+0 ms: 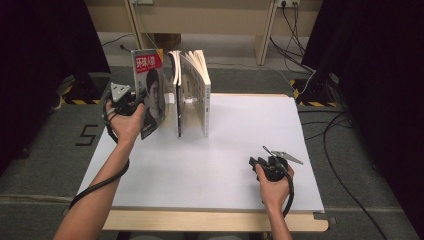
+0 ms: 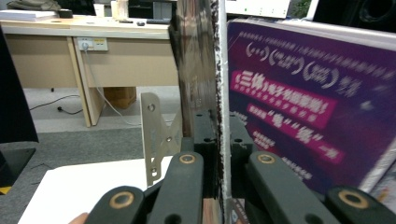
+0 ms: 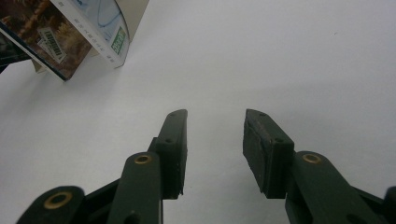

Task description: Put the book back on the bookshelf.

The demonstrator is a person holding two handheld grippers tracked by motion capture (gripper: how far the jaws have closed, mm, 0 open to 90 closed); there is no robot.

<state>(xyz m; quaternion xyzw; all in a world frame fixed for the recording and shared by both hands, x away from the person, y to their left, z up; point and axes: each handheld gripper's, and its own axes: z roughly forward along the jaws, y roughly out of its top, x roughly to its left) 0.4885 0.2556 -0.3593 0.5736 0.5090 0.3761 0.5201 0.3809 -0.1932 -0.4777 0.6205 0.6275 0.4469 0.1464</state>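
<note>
It looks like an office or lab recording corner: wooden desks (image 2: 88,51) with wall sockets (image 2: 92,44) and trailing cables (image 1: 295,30), grey carpet (image 1: 55,135), black curtains (image 1: 40,55) flanking a white-topped table (image 1: 240,150)

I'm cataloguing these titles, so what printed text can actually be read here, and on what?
"环球人物": red banner atop the magazine cover, high view.
"三体": pink banner on its purple back cover, left gripper view; remaining lines blurred.
"5": marked on the floor left of the table.
Books: print too small or blurred.
</note>
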